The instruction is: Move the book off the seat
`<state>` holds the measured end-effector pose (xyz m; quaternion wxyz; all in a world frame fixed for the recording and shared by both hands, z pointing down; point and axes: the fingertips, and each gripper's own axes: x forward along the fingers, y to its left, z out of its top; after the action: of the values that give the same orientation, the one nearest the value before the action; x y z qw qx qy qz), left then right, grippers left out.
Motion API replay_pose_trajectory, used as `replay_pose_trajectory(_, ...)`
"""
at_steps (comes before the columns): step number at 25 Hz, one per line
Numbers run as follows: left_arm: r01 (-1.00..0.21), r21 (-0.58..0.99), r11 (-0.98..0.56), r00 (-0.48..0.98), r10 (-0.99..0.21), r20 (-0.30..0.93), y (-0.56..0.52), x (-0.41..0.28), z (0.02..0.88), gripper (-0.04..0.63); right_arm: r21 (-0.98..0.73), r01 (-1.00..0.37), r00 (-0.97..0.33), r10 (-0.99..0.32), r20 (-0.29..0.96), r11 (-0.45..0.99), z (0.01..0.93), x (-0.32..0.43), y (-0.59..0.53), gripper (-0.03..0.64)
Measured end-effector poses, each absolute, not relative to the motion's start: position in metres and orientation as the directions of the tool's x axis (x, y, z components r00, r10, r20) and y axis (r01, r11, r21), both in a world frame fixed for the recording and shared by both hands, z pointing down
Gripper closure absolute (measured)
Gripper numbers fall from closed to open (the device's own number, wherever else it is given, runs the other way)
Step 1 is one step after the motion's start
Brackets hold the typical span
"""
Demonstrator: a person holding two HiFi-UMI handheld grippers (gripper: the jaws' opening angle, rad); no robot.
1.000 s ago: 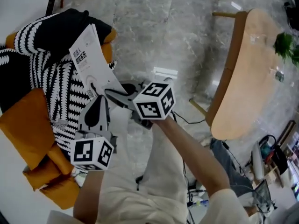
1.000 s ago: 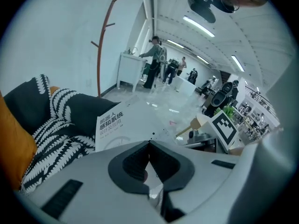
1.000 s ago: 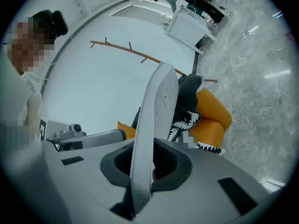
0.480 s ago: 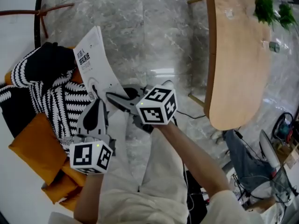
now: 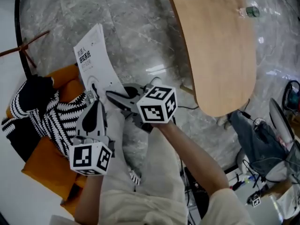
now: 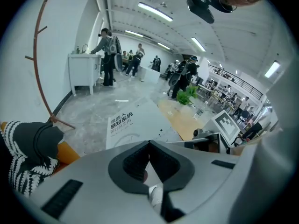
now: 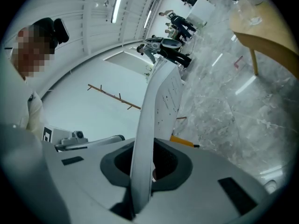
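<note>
The left tool (image 5: 95,99) and the right tool (image 5: 111,96) are both clamping the thin white paperback book (image 5: 91,62), holding it tilted above the grey marble floor (image 5: 136,27), just beside the orange cushioned seat (image 5: 40,165).

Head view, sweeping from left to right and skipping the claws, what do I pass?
striped throw → book → table
</note>
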<state>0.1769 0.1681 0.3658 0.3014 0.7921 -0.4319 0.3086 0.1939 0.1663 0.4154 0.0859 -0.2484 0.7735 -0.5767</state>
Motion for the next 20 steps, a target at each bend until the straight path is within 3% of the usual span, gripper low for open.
replay_pose_trajectory(15,-0.763,0.234,-0.602,0.525,-0.367,0.768,0.167,0.332,0.379,0.586,-0.957,-0.279,-0.693,-0.707,0.143,0.08,0.429,0.365,0.162,0.569)
replay_pose_trajectory(20,-0.735,0.251,-0.63,0.552,-0.34,0.761,0.171,0.346,0.377,0.586,-0.952,-0.296,-0.652,-0.745,0.139,0.081,0.421,0.379,0.162,0.569)
